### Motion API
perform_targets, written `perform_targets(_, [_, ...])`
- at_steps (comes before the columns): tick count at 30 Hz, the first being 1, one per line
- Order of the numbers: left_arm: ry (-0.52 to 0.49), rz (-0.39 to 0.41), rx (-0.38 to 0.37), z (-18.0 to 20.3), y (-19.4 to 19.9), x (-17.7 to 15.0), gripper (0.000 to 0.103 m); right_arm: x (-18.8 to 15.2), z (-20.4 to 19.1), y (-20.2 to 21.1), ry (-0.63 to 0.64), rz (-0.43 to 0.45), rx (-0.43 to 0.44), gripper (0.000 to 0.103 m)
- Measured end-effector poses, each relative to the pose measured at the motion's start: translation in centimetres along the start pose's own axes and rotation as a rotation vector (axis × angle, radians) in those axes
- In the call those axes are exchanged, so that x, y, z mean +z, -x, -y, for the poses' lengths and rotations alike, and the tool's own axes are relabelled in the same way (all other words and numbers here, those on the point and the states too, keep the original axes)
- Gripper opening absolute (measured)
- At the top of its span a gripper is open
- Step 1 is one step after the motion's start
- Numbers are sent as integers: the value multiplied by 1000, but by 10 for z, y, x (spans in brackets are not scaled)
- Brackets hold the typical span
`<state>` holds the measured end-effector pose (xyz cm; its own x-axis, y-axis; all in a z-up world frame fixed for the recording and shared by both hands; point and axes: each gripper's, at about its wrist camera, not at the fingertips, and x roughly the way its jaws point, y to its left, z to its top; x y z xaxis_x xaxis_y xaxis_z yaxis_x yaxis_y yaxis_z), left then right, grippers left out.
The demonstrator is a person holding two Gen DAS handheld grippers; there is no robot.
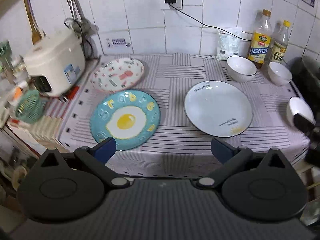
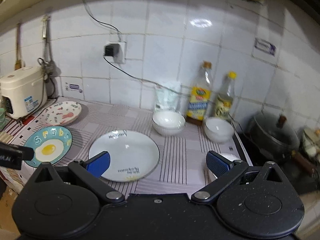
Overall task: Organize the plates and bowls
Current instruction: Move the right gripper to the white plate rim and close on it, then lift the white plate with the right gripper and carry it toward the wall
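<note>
Left gripper (image 1: 163, 150) wide open, empty, over the cloth's (image 1: 180, 140) front edge. Right gripper (image 2: 158, 164) wide open, empty. White plate (image 1: 218, 108) mid-cloth; egg plate (image 1: 125, 119) left of it, pink plate (image 1: 118, 74) behind that. Two bowls (image 1: 241, 68) (image 1: 279, 73) behind the white plate, a third (image 1: 299, 110) to its right.
</note>
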<state>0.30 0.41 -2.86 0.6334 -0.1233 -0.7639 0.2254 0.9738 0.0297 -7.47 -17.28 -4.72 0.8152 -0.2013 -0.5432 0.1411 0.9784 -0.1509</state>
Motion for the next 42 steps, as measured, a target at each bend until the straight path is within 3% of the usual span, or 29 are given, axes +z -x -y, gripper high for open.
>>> perform_targets(8, [-7, -52, -48, 12, -24, 27, 102, 9, 6, -20, 39, 155, 87, 103])
perform_targets(14, [12, -83, -106, 22, -65, 39, 100, 7, 23, -58, -43, 111, 189, 103])
perform_targets(18, [7, -61, -77, 34, -96, 43, 97, -7, 31, -86, -76, 95, 244, 98])
perform_targets(22, [27, -100, -120, 42, -129, 40, 86, -20, 36, -112, -115, 59, 299, 97])
perform_targets(26, [31, -112, -112, 50, -159, 32, 70, -38, 39, -142, -160, 5, 331, 91])
perform_targets(29, [32, -104, -148, 53, -175, 27, 66, -55, 44, -165, -204, -42, 338, 81])
perform_targets(31, [18, -97, -150, 55, -185, 23, 62, -66, 48, -181, -246, -90, 334, 66])
perform_targets(35, [42, -132, -166, 52, -205, 20, 56, -79, 55, -204, -311, -137, 363, 57])
perform_targets(37, [53, -159, -166, 50, -214, 19, 53, -82, 57, -212, -334, -154, 366, 42])
perform_targets(39, [66, -187, -176, 47, -220, 18, 47, -84, 60, -217, -352, -163, 371, 30])
perform_targets(40, [74, -192, -186, 46, -222, 19, 40, -85, 61, -219, -365, -166, 374, 24])
perform_targets(42, [73, -202, -191, 46, -227, 18, 32, -86, 63, -222, -386, -164, 396, 23])
